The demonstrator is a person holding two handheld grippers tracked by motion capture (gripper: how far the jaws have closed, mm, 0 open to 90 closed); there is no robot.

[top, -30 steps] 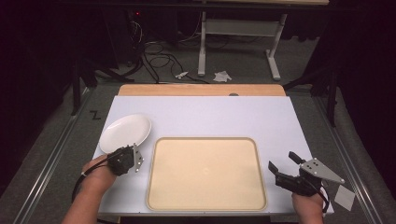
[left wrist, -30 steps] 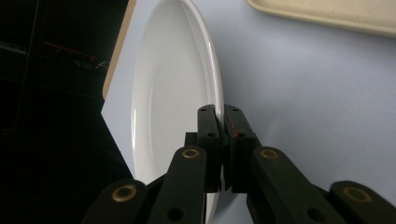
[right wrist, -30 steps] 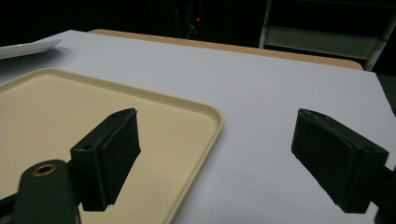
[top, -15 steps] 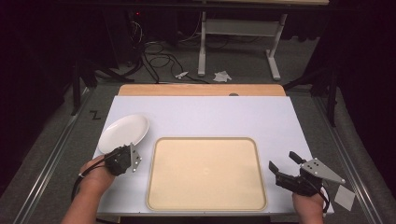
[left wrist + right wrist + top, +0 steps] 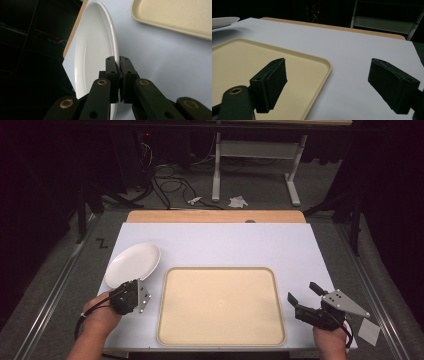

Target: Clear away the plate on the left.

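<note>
So the left tool has its jaws clenched right on the rim of the white plate. In the left gripper view you can see the plate edge pinched between the two black pads, with the rest of the plate stretching straight out ahead of the tool and a bit to its left. The plate sits at the left edge of the white worktop, and going by the shadow under it in the right gripper view, it looks tipped up rather than flat, though I can't say how much of it touches the worktop.

The beige tray lies flat on the worktop just off to the side of the left tool, near the plate but not touching it. In the left gripper view a corner of the tray shows up ahead and to the right of the jaws.

The right tool is released, jaws spread wide with nothing between them. It hovers by the tray's right edge. In the right gripper view, the tool has the tray's corner between its jaws, one jaw above the tray and the other above bare worktop. The plate peeks in far ahead on the left.
</note>
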